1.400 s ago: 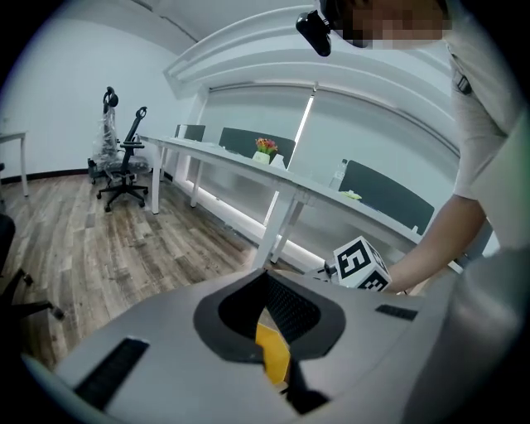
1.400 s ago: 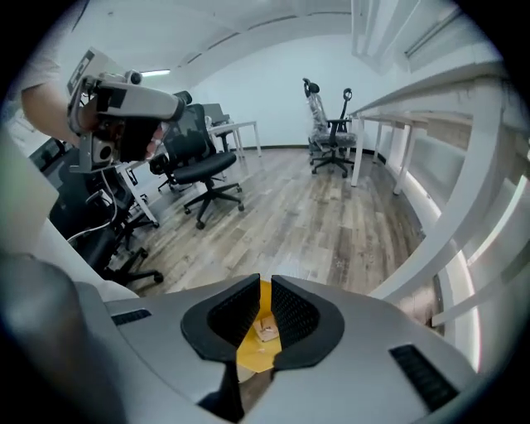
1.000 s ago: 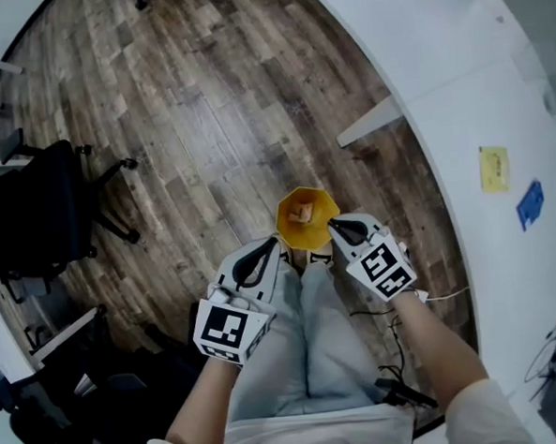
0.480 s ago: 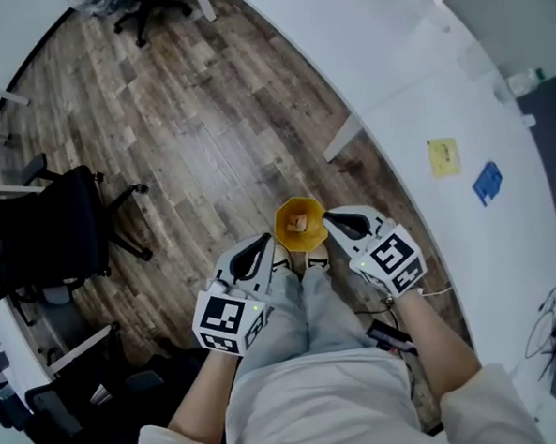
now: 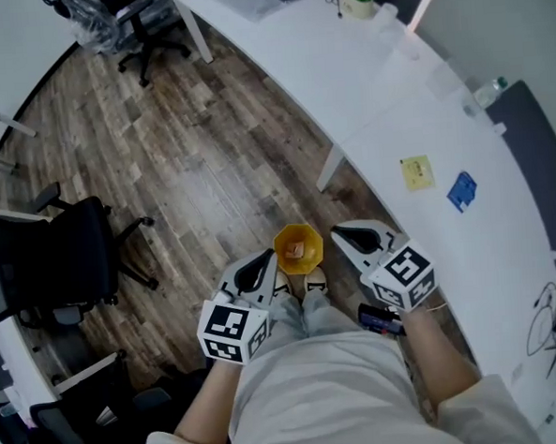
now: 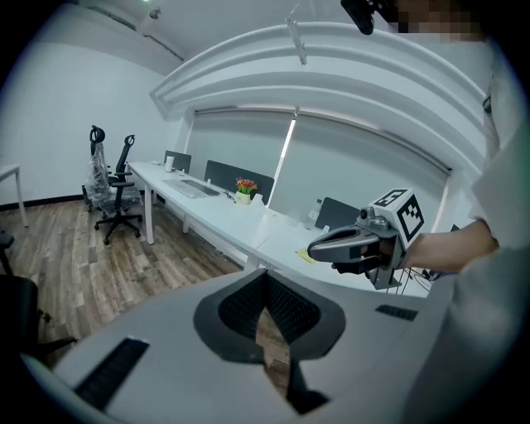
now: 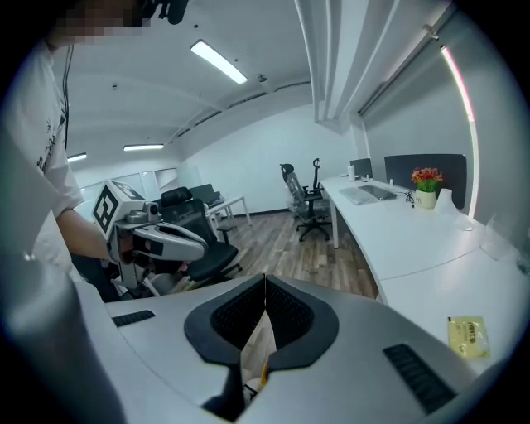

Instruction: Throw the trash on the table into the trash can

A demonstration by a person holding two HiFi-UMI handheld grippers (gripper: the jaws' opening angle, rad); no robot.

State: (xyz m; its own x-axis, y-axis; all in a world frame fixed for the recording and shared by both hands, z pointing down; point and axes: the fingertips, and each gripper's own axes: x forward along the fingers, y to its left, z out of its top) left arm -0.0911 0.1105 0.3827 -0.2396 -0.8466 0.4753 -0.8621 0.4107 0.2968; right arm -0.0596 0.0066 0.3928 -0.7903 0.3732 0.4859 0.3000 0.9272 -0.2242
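Both grippers are up in front of you. Your left gripper (image 5: pixel 263 261) has its fingers pressed together at the tips with nothing between them. Through the slot below the tips only the wooden floor (image 5: pixel 189 147) shows. Your right gripper (image 5: pixel 344 233) is the same: fingers together, empty.

Between the two, down on the floor just beyond your shoes (image 5: pixel 312 282), stands the yellow trash can (image 5: pixel 282 245). It is upright, mouth open toward you, with a tan scrap (image 5: pixel 298 252) lying inside.

To the right runs the long white table (image 5: pixel 505 249). On it, farther off than your right gripper and well apart from it, lies a yellow note (image 5: pixel 417 171). Just to its right is a blue piece (image 5: pixel 461 192), and the two are near each other but not touching.

Off at the left, a black chair (image 5: pixel 50 263) sits on the floor, well away from the can.
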